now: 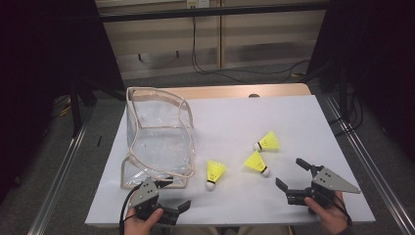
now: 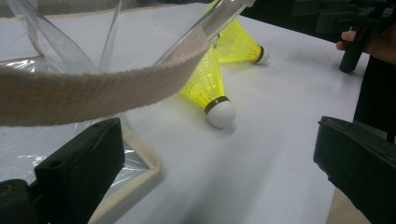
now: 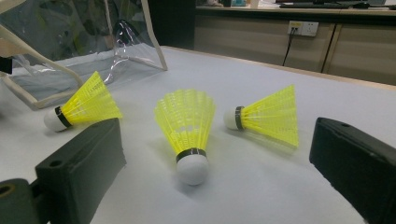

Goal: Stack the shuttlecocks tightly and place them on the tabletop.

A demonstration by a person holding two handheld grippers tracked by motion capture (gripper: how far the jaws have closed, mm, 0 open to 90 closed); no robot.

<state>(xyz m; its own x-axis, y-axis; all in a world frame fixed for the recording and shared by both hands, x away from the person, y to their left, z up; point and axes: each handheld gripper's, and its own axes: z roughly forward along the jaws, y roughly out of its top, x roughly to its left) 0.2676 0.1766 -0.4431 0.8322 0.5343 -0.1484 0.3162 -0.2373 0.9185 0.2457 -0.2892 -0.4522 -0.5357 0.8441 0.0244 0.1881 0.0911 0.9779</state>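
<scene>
At the far left stands the clear bag [image 1: 157,137], its cloth-trimmed mouth facing me. My left gripper [image 1: 172,197] sits just before its near corner, jaws spread and empty. Three yellow shuttlecocks lie on the white table [image 1: 274,112]: the left shuttlecock [image 1: 214,174], the middle shuttlecock [image 1: 257,162], the far shuttlecock [image 1: 267,142]. My right gripper [image 1: 289,175] gapes empty, facing the middle one.
</scene>
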